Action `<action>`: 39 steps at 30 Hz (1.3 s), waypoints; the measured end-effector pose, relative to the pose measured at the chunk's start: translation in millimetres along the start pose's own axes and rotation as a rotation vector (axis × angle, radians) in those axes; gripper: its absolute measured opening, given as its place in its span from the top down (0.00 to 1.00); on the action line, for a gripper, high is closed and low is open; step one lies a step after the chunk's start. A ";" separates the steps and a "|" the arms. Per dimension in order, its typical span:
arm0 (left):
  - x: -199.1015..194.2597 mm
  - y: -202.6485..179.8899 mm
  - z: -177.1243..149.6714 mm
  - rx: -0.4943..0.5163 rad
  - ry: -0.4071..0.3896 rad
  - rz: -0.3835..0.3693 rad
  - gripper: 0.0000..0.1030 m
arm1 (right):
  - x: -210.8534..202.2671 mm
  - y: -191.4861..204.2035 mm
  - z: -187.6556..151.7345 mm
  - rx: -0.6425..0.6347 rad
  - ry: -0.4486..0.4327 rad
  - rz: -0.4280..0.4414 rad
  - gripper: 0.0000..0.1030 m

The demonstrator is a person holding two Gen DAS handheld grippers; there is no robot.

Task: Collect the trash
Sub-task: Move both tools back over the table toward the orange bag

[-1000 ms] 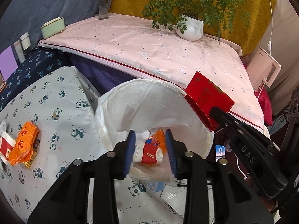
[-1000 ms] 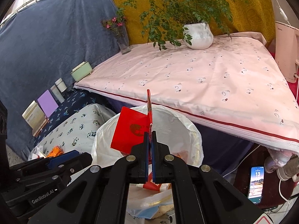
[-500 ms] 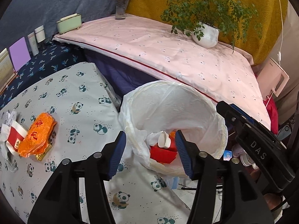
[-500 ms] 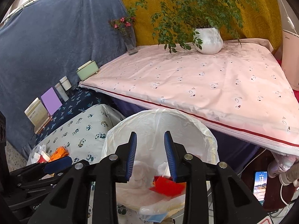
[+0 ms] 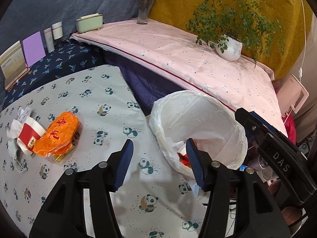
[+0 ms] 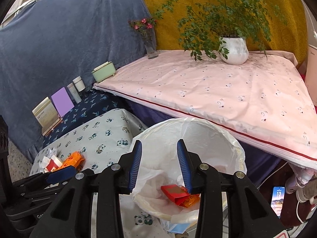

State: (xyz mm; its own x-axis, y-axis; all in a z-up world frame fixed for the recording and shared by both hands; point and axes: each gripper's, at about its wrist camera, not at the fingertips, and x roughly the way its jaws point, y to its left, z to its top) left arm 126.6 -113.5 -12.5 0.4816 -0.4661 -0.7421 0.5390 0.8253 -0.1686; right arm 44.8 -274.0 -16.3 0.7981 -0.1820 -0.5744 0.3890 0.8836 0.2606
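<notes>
A lined bin [image 5: 198, 123] stands at the corner of a low table [image 5: 111, 91], with wrappers [image 5: 56, 133] lying on the table to its left. Behind both runs a bed [image 5: 178, 57], a potted plant [image 5: 228, 47] and a vase [image 5: 143, 13] on its far side.

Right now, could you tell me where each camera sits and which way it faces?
Left wrist: rides the left tool, open over the panda-cloth table, facing the orange wrapper and the bin's near rim; the right tool's black arm shows at right.
Right wrist: rides the right tool, open above the lined trash bin, looking in at a red packet; the left tool lies lower left.
Shared: bin, wrapper, potted plant.
</notes>
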 end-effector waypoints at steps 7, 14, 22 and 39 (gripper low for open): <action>-17.3 31.8 -7.0 -0.054 -0.022 0.032 0.49 | -4.1 28.8 -1.3 -0.041 -0.001 0.031 0.60; -36.4 75.7 -18.6 -0.129 -0.051 0.081 0.44 | -7.5 67.2 -5.8 -0.096 0.008 0.068 0.55; -57.6 137.9 -39.3 -0.231 -0.063 0.166 0.41 | -5.8 118.0 -20.0 -0.164 0.038 0.125 0.51; -80.7 257.1 -85.9 -0.415 -0.050 0.342 0.30 | 31.7 213.1 -64.8 -0.256 0.182 0.233 0.47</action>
State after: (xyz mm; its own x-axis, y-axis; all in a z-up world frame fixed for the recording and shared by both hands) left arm 167.0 163.7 -51.7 0.6196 -0.1552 -0.7694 0.0325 0.9845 -0.1725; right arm 123.2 -63.5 -29.3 0.7476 0.0958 -0.6572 0.0609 0.9755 0.2114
